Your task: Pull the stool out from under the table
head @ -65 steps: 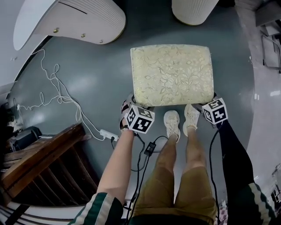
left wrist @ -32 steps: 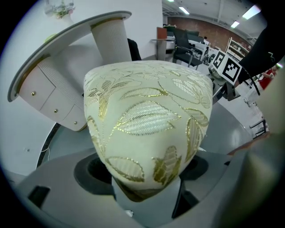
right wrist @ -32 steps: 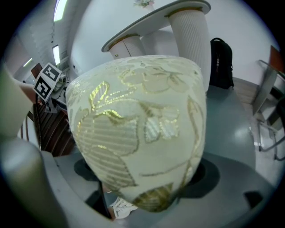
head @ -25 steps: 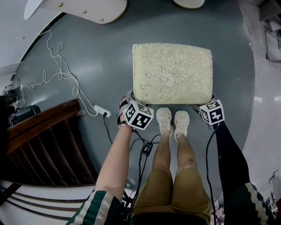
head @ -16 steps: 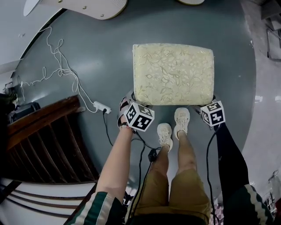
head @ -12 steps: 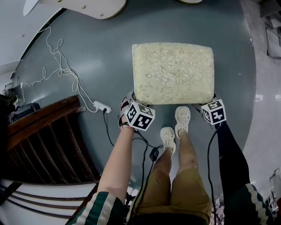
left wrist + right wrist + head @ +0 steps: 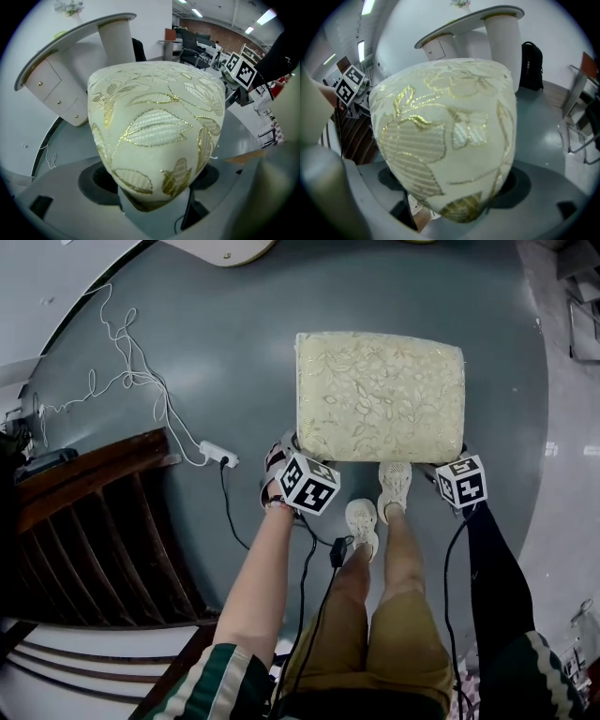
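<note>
The stool [image 7: 380, 395] has a cream cushion with a gold leaf pattern and stands on the grey floor, out from the white table [image 7: 222, 248] at the top edge. My left gripper [image 7: 292, 452] is shut on the stool's near left corner, and my right gripper [image 7: 451, 459] is shut on its near right corner. In the left gripper view the cushion corner [image 7: 154, 136] fills the space between the jaws of the left gripper [image 7: 154, 208]. The right gripper view shows the same, with the cushion [image 7: 445, 140] between the jaws of the right gripper [image 7: 454, 216]. The stool's legs are hidden.
The person's feet [image 7: 377, 505] stand just behind the stool. A white cable with a power strip [image 7: 217, 457] lies on the floor at left, beside dark wooden slats [image 7: 84, 540]. The table's ribbed column [image 7: 116, 41] stands beyond the stool. A black bag [image 7: 533, 65] leans by the wall.
The stool has come further away from the table, whose top has nearly slid out of the head view. The person's feet stepped back. Both grippers kept their hold.
</note>
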The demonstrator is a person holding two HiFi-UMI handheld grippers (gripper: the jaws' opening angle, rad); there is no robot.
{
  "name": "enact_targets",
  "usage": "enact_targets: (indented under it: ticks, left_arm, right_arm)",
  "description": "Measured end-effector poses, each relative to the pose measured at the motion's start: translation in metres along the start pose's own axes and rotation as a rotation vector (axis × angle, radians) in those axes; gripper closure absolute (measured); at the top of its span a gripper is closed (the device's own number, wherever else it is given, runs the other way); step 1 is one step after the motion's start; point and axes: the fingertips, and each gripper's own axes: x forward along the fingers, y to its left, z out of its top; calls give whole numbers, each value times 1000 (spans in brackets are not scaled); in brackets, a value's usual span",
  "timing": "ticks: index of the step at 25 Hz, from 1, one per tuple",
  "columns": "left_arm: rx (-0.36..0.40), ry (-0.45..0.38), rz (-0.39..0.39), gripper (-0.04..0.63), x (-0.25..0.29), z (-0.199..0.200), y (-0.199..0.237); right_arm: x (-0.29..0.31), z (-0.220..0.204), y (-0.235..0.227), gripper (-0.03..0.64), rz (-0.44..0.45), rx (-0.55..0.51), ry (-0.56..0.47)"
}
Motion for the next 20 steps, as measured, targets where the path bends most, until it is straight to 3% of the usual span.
enact_targets:
  ticks: [6,20]
  left_arm:
    - [-26,47,-42,186,-1,-4,-5]
    - [-44,51,-56,192,-4,-5,-8]
  right_arm:
    - [-3,-4,1,115,30,10,71]
    - [-8,-3,-2,117,28,-8,123]
